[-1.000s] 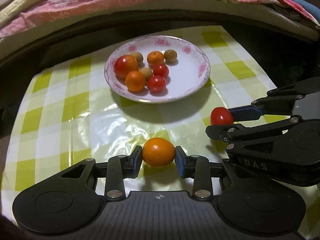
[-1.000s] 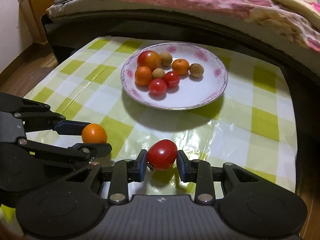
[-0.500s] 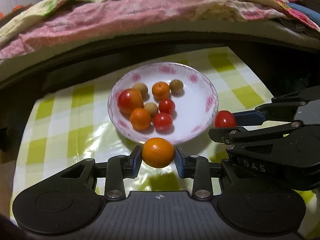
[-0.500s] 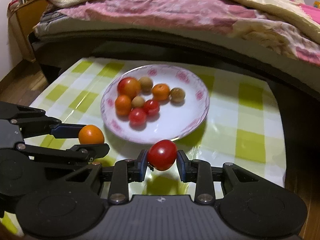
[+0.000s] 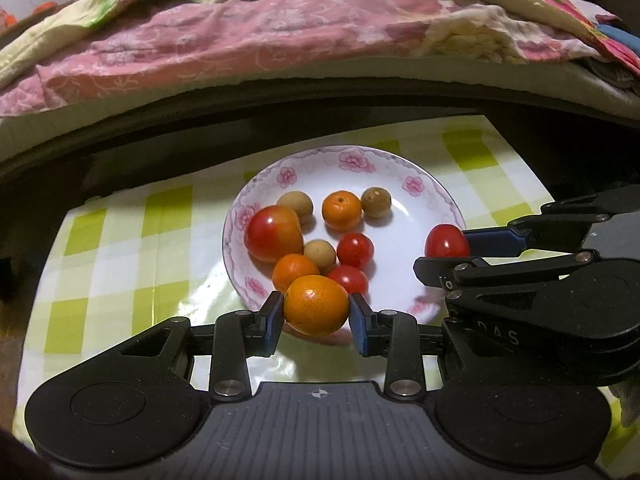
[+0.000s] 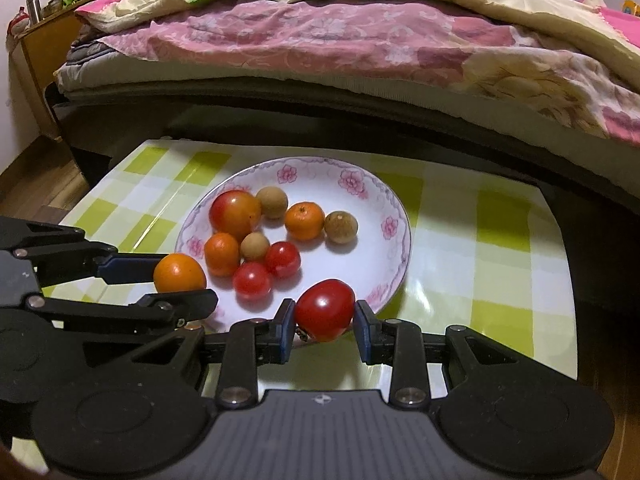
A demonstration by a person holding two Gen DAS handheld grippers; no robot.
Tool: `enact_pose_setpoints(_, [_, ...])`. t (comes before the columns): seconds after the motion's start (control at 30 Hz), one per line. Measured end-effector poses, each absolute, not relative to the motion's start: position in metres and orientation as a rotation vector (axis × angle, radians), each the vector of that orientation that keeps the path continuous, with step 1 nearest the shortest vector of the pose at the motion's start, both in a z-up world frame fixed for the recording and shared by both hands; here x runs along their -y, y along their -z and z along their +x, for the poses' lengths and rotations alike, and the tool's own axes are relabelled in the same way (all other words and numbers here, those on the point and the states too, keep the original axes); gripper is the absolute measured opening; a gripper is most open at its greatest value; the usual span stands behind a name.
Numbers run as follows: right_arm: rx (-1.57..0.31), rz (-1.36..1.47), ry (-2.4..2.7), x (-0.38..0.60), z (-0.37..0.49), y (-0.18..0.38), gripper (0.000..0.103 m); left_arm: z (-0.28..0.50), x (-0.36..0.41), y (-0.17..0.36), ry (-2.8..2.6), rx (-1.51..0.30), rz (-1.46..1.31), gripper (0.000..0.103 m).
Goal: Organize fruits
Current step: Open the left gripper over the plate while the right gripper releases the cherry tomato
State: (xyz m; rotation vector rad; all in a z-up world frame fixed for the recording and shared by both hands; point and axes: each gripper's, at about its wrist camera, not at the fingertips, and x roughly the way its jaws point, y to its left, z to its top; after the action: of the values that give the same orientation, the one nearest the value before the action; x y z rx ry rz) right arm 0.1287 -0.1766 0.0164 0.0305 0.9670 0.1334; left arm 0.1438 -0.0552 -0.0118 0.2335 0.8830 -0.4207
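My left gripper (image 5: 316, 318) is shut on a small orange (image 5: 316, 305) and holds it over the near rim of a white plate (image 5: 420, 200) with pink flowers. My right gripper (image 6: 324, 320) is shut on a red tomato (image 6: 325, 309), which hangs above the plate's (image 6: 396, 232) near right rim. From the right wrist view the orange (image 6: 180, 273) and left gripper (image 6: 176, 280) are at the plate's left edge. In the left wrist view the tomato (image 5: 446, 241) and right gripper (image 5: 444, 250) are at the right. Several fruits lie on the plate: a big red tomato (image 5: 274, 233), oranges, small tomatoes and brown longans.
The plate stands on a table (image 6: 500, 248) with a glossy green and white check cloth. Right behind the table's far edge runs a bed (image 6: 320, 48) with pink floral bedding. Wooden floor (image 6: 36, 176) and a bedside cabinet (image 6: 40, 60) lie to the left.
Both grippers have moved forward to the plate, each still holding its fruit. The orange and the tomato now overlap the plate's near rim instead of the bare cloth.
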Motion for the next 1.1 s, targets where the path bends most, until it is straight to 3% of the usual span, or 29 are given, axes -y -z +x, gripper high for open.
enact_pose_setpoints(0.63, [-0.925, 0.054, -0.126, 0.195, 0.169, -0.003, 0.036, 0.177, 0.068, 0.018, 0.426, -0.856, 0.200, 0.042])
enact_pose_setpoints(1.1, [-0.911, 0.142, -0.123, 0.204, 0.172, -0.004, 0.036, 0.185, 0.050, 0.011, 0.381, -0.859, 0.127, 0.066])
